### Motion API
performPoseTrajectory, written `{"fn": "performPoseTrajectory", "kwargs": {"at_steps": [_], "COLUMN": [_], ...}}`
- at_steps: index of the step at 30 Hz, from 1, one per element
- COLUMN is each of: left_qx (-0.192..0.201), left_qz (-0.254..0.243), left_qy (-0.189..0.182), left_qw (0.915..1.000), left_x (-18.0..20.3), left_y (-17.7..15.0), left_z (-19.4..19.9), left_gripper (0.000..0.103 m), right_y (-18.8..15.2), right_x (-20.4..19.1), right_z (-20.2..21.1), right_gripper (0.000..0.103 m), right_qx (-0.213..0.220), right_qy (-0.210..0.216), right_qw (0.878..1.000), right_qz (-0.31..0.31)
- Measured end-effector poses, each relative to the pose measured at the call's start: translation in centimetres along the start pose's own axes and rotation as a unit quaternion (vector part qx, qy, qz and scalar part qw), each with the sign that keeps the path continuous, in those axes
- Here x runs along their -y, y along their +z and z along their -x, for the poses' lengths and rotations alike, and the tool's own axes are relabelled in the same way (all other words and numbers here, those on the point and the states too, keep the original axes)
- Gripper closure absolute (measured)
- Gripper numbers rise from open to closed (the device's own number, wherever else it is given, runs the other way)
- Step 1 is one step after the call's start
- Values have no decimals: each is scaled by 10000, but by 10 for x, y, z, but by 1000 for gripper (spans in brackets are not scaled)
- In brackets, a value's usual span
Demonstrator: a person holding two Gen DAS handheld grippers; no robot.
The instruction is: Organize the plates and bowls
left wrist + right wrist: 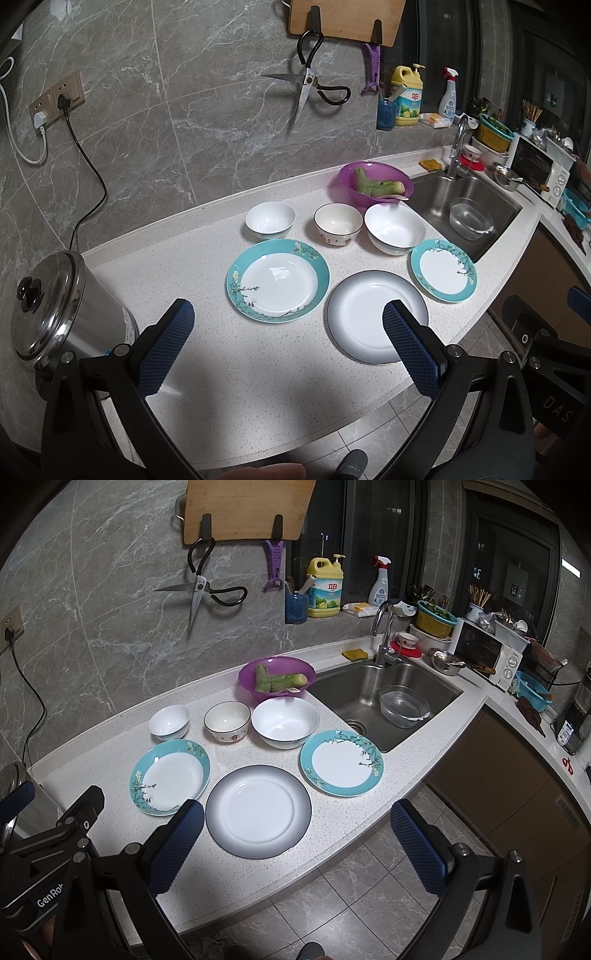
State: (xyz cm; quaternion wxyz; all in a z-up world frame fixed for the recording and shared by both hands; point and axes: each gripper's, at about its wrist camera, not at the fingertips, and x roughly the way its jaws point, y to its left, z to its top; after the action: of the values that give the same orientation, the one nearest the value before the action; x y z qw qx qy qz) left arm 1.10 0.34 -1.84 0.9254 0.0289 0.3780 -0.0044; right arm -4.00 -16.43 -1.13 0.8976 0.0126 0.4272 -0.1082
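Nothing sorted yet: three plates [258, 810] and three bowls [285, 722] lie singly, unstacked, on the surface [110, 738] beside the sink [384, 698]; left gripper [288, 325] and right gripper [297, 823] hover with jaws released, empty.

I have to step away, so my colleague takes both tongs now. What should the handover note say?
Left tongs: open, empty, above the counter's near edge.
Right tongs: open, empty, likewise.
Back row: small white bowl, patterned bowl, large white bowl.
Front row: large teal plate, grey-rimmed plate, small teal plate.
Done: nothing stacked; all six lie apart.
Left: all the organizing.
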Motion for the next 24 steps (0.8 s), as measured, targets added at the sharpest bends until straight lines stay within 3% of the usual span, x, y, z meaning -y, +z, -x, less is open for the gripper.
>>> {"fn": "performPoseTrajectory", "kwargs": {"at_steps": [24], "left_qx": [-4], "left_qz": [-4], "left_qy": [5], "left_qw": [10000], "left_x": [0], "left_y": [-1], "left_z": [1], "left_gripper": [0], "right_y": [7], "right_x": [-1], "right_z": [4], "right_gripper": [0], "right_qx": [-9], "right_qy": [-4], "right_qw": [10000], "right_qz": [5]}}
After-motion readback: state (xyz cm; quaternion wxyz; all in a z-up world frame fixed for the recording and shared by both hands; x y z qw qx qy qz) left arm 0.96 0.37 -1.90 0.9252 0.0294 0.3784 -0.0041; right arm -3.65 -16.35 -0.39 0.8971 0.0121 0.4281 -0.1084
